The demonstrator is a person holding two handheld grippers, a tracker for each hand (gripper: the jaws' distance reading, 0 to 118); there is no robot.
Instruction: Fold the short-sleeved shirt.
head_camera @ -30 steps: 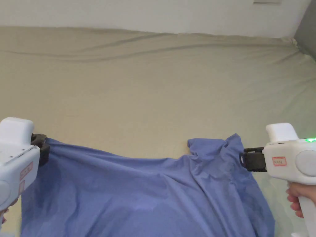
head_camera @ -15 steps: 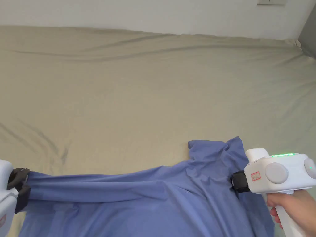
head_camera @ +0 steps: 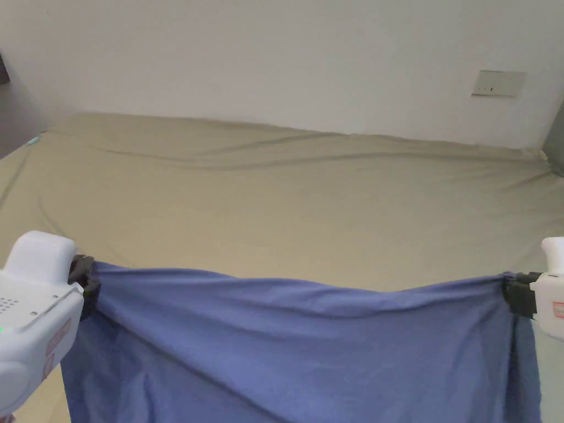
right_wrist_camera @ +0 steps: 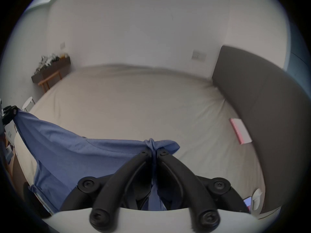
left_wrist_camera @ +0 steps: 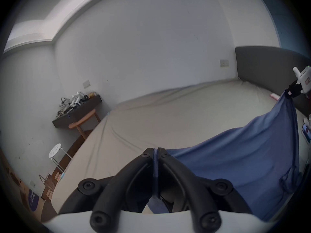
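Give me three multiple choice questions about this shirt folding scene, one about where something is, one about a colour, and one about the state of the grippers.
1. Where is the shirt?
A. Stretched in the air between the two grippers
B. Folded on the stool
C. Draped over the headboard

2. What colour is the shirt?
A. Red
B. Blue
C. White

3. How do the jaws of the left gripper and the right gripper stand?
A. Both wide open
B. One open, one shut
C. Both shut on the shirt

Answers:
1. A: in the head view the cloth spans from one gripper to the other, its top edge above the bed.
2. B: the fabric is blue in all three views.
3. C: each gripper view shows blue cloth pinched between closed jaws.
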